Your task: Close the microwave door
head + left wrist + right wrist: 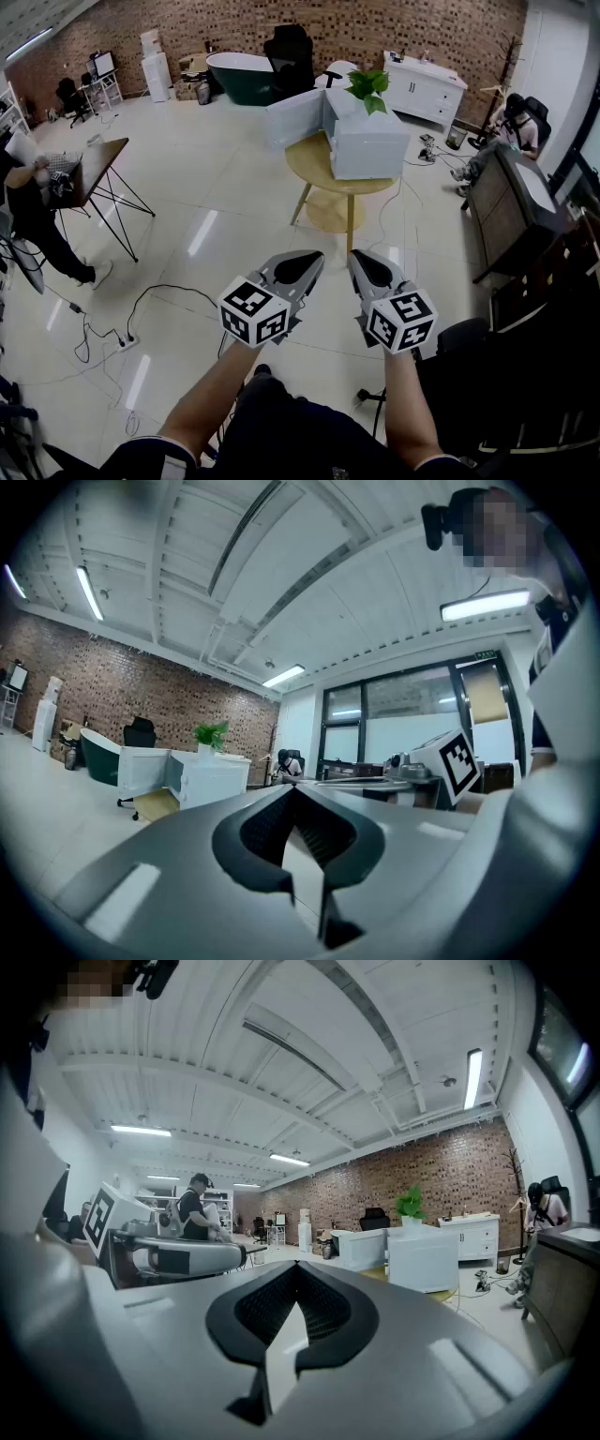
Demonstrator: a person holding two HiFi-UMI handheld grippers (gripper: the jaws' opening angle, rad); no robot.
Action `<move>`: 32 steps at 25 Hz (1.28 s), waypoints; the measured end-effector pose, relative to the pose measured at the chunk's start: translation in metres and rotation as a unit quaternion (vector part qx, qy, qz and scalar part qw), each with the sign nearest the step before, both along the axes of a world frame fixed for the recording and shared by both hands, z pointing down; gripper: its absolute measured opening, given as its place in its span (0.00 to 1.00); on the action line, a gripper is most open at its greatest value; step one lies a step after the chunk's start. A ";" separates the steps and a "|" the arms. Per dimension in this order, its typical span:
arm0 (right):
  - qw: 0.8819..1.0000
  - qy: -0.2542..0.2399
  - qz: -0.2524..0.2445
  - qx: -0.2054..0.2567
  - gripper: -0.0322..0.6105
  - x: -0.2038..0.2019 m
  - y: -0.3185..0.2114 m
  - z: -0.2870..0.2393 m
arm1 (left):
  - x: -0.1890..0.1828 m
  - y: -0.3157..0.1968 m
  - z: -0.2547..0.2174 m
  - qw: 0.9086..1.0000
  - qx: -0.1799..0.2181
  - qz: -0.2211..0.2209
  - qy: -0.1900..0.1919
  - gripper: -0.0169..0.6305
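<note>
Gripper views show jaws closed, empty; head view places left gripper (314,259), right gripper (360,261) well short of the open microwave (370,145) (plant (367,86) atop).

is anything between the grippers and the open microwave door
Nothing visible does. Only floor lies between the left gripper, the right gripper and the microwave door, which stands swung open on the microwave on the round table. Its swing shut looks clear too.

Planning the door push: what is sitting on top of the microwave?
A leafy green plant stands on top of the microwave. Its pot is too small to make out.
</note>
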State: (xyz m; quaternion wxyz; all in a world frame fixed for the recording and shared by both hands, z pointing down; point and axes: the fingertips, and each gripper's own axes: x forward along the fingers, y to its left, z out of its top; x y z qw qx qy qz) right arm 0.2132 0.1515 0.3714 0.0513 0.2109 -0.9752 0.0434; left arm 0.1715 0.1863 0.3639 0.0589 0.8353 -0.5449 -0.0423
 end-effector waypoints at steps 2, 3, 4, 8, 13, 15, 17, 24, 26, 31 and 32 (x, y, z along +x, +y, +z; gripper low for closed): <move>1.000 0.000 0.003 -0.001 0.05 -0.003 -0.009 0.000 | -0.003 -0.008 0.001 1.000 -0.003 0.003 0.001 0.04; 1.000 0.000 0.004 -0.001 0.05 -0.004 -0.013 0.000 | -0.005 -0.012 0.002 1.000 -0.003 0.004 0.002 0.04; 1.000 0.000 0.005 -0.001 0.05 -0.007 -0.018 0.001 | -0.007 -0.017 0.002 1.000 -0.003 0.005 0.003 0.04; 1.000 0.002 0.008 0.000 0.05 -0.022 -0.041 0.003 | -0.023 -0.042 0.005 1.000 -0.003 0.007 0.007 0.04; 1.000 0.009 0.021 -0.002 0.05 -0.047 -0.079 0.007 | -0.048 -0.082 0.008 1.000 -0.003 0.018 0.008 0.04; 1.000 0.012 0.025 -0.002 0.05 -0.061 -0.095 0.007 | -0.062 -0.099 0.009 1.000 -0.003 0.021 0.007 0.04; 0.999 0.013 0.031 -0.004 0.05 -0.076 -0.112 0.006 | -0.076 -0.116 0.009 1.000 -0.007 0.028 0.003 0.04; 0.998 0.014 0.054 -0.003 0.05 -0.124 -0.163 0.004 | -0.125 -0.167 0.008 0.999 -0.006 0.050 -0.005 0.04; 0.998 0.015 0.059 -0.002 0.05 -0.132 -0.175 0.006 | -0.135 -0.180 0.009 0.999 -0.008 0.052 -0.005 0.04; 0.998 0.024 0.057 -0.011 0.05 -0.150 -0.200 0.013 | -0.154 -0.206 0.016 0.999 -0.014 0.048 0.005 0.04; 0.998 0.024 0.055 -0.012 0.05 -0.154 -0.206 0.014 | -0.157 -0.212 0.016 0.999 -0.015 0.047 0.005 0.04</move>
